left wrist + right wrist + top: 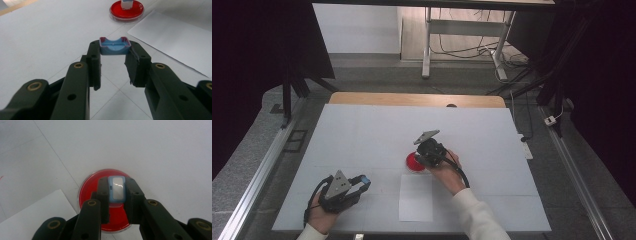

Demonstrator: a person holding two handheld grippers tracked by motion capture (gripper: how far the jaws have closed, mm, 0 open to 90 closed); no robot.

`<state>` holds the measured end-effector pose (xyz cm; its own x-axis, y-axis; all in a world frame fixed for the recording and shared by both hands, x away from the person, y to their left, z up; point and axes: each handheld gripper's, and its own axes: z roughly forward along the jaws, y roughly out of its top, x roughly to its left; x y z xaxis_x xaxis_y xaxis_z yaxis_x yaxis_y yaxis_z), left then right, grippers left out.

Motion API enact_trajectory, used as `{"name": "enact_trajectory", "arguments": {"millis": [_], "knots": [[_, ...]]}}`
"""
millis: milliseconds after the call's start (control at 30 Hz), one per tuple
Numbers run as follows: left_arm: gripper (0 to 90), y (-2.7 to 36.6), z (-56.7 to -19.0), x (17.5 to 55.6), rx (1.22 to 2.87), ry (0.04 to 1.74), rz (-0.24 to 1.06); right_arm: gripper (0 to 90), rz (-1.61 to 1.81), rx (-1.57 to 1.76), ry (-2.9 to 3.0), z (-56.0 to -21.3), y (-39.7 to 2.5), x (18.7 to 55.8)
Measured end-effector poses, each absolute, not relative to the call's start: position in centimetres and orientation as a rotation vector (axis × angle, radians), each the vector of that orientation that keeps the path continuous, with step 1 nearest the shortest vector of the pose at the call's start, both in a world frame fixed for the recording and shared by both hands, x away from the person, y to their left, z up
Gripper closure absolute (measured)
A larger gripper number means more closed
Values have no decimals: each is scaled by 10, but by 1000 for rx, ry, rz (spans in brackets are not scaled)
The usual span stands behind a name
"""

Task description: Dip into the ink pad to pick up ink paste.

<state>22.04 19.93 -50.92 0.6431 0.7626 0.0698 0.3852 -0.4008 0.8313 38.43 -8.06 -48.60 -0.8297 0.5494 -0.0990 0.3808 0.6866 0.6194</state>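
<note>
Down at the bottom of the high view, my left tool [361,182] held a small blue cap [365,179], and my right tool [424,150] stood over the red dish [413,162] beside the white paper [416,197]. From the left tool view, both jaws pinched that blue cap [115,46] above the surface [50,37]. From the right tool view, jaws squeezed a blue stamp [116,188] onto the red dish [87,195]. I think inking was happening; stamping the paper was left.

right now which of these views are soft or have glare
High view: dim, dark at the sides, low detail. Left gripper view: near claw arms soft, blue cap sharp, red dish slightly blurred. Right gripper view: glare streak on the stamp top.
</note>
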Motion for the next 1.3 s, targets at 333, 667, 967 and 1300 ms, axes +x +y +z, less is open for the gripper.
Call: {"name": "enact_trajectory", "arguments": {"millis": [333, 667, 967, 1300], "knots": [[659, 199, -509, 220, 2023, 894, 570, 755, 898, 757, 2620, -487, -83, 385], [660, 200, -509, 221, 2019, 895, 572, 753, 899, 741, 2622, -485, -83, 386], [659, 201, -510, 222, 2022, 897, 572, 751, 932, 721, 2603, -482, -84, 381], [659, 201, -510, 222, 2022, 899, 572, 751, 998, 706, 2562, -475, -88, 375]]}}
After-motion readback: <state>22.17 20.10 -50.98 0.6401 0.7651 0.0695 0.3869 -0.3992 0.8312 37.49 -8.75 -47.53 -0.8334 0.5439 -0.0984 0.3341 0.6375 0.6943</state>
